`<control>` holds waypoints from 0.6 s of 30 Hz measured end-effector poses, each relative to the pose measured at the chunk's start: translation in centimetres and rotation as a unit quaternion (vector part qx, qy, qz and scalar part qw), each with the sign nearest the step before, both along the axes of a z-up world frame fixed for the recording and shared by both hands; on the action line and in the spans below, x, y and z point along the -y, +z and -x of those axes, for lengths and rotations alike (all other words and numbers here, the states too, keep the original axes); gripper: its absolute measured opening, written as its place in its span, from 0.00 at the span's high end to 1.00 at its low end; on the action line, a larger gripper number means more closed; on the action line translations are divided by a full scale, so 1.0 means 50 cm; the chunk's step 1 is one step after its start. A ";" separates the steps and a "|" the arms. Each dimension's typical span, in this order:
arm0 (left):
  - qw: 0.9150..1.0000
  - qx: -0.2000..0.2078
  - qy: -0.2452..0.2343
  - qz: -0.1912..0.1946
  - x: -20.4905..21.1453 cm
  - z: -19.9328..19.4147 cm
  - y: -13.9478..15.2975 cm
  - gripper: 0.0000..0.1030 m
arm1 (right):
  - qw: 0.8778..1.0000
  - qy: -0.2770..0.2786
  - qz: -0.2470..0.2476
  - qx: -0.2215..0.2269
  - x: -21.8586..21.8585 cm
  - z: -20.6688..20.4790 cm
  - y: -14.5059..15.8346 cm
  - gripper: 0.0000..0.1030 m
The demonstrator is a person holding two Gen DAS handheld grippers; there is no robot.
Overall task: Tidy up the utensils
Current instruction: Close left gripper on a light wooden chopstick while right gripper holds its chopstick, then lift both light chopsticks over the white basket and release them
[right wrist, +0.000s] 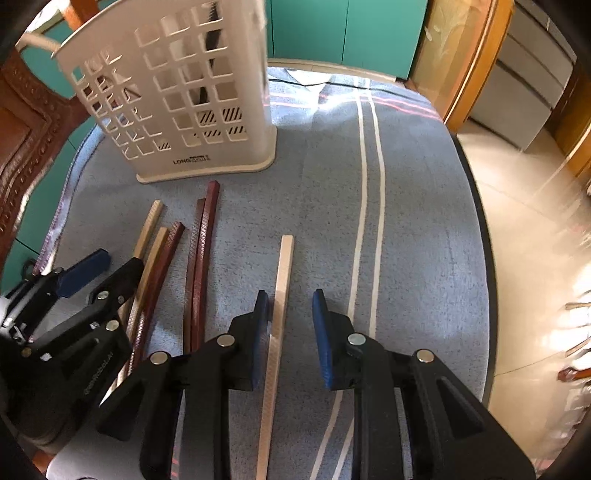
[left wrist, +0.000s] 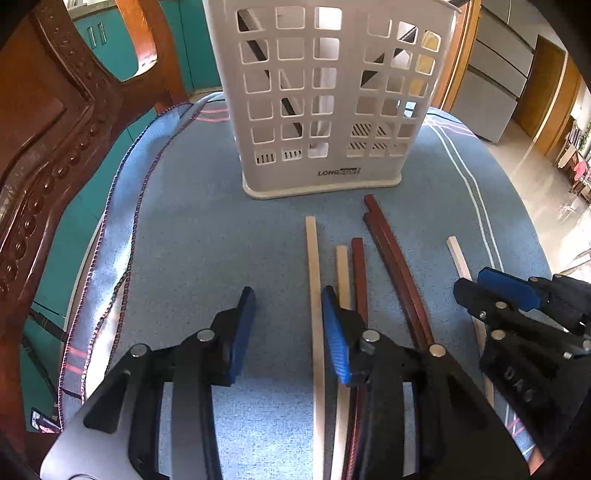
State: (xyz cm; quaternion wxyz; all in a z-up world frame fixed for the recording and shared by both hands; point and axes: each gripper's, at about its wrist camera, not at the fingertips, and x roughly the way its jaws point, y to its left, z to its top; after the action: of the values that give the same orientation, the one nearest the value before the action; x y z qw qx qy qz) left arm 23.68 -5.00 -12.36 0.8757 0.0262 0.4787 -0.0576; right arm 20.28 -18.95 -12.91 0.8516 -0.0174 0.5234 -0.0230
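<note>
We are working over a blue terry towel [right wrist: 424, 221] with pale stripes running near to far along its right side and pink lines across its far edge, spread on a rounded table. At the far side a white perforated plastic utensil holder [left wrist: 325, 96] is standing upright on the towel, with dark sticks showing through its square holes. Nearer to us, chopsticks are lying in a loose row on the cloth: a pale chopstick [left wrist: 314, 288] on the left, a shorter pale one beside a dark red one, a pair of dark red chopsticks [left wrist: 391, 258] pressed together, and well to the right a lone pale chopstick [right wrist: 280, 306]. We are holding the left gripper [left wrist: 288, 321] with its blue pads apart; the leftmost pale chopstick is lying just inside its right pad, not pinched. We are holding the right gripper [right wrist: 288, 332] over the lone pale chopstick, its pads apart with the stick lying between them, close against the left pad and clear of the right. A carved brown wooden chair [left wrist: 48, 147] is standing at the far left, teal cabinet doors [right wrist: 343, 29] are lining the back wall, and to the right shiny beige floor tiles [right wrist: 524, 229] are catching sunlight beside grey drawer fronts.
</note>
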 end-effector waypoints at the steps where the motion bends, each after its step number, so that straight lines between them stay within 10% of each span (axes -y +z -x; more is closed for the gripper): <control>1: 1.000 0.000 -0.001 0.000 0.001 -0.002 0.000 0.68 | 1.000 0.003 0.006 0.002 -0.005 0.001 -0.001 0.76; 6: 1.000 0.000 -0.008 0.002 -0.001 0.002 0.003 0.92 | 1.000 0.017 0.009 0.009 -0.021 0.006 -0.005 0.89; 18: 0.994 0.084 0.002 0.069 -0.060 0.080 0.126 0.94 | 0.992 0.030 -0.089 0.087 0.013 0.054 0.115 0.94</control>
State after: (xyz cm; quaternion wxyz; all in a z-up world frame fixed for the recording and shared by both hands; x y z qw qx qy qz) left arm 19.66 -2.01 -6.06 0.9124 -0.0307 0.3988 -0.0868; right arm 17.58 -19.60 -7.14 0.8926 0.0448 0.4462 0.0474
